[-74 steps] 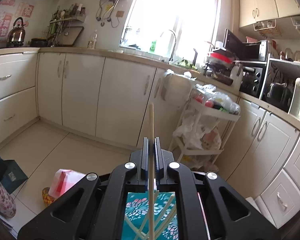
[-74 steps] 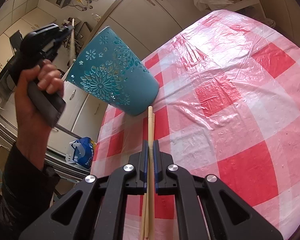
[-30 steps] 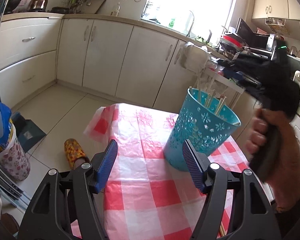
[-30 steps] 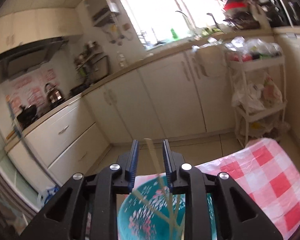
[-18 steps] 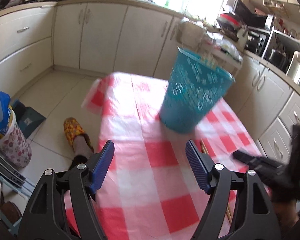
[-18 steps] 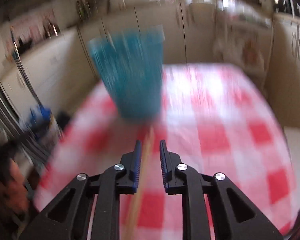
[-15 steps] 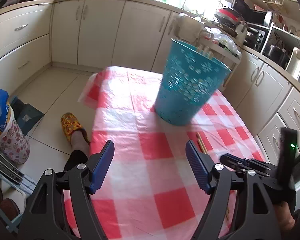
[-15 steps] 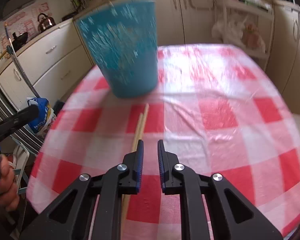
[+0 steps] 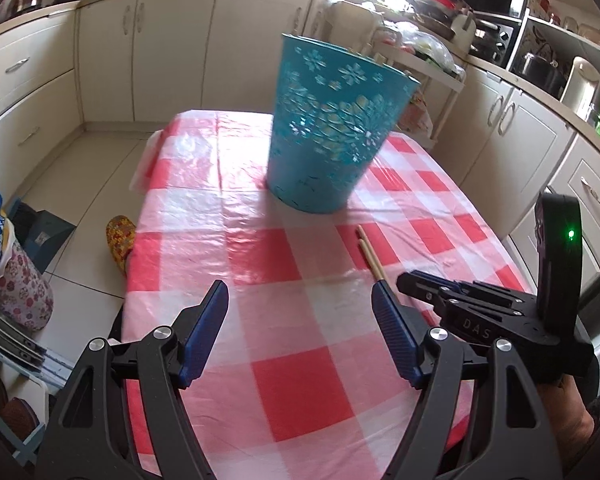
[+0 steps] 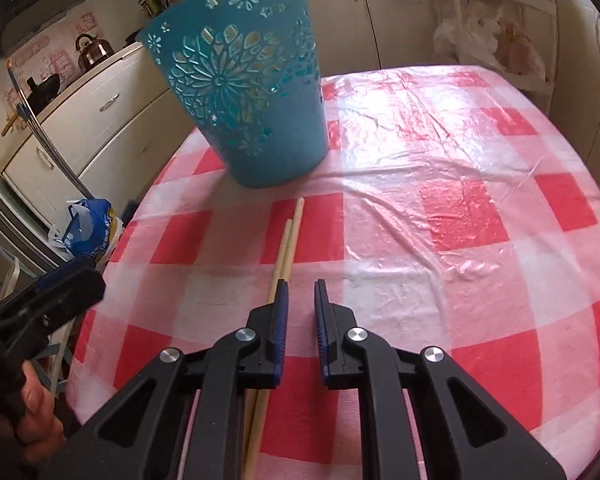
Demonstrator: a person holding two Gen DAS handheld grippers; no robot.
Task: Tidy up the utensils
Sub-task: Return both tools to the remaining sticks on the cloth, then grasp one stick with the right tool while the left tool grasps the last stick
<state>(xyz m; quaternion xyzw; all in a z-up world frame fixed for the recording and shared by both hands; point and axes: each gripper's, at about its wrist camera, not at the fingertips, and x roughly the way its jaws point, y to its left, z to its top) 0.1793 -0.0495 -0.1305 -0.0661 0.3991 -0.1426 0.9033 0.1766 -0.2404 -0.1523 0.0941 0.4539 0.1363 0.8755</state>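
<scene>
Right gripper [image 10: 299, 298] jaws nearly together, empty, beside two wooden chopsticks [image 10: 289, 240] mid-worktop; left gripper [image 9: 300, 316] jaws apart, empty. Best shift right gripper over one stick, clamp, then drop into teal perforated plastic bin [image 10: 252, 92] near far edge.

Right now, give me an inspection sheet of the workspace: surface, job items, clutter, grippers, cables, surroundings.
Surface: table under a red-and-white checked plastic cloth, wrinkled and glossy.
Job's things: teal cut-out bin standing upright at the far end; two wooden chopsticks lying side by side on the cloth in front of it.
Clutter: nothing seen on the table.
Grippers: left gripper has jaws wide, nothing between them. Right gripper has jaws narrow with an empty gap, just right of the chopsticks.
Cables: nothing seen.
Surroundings: cream kitchen cabinets, kettle, shelf cart, blue bag on the floor.
</scene>
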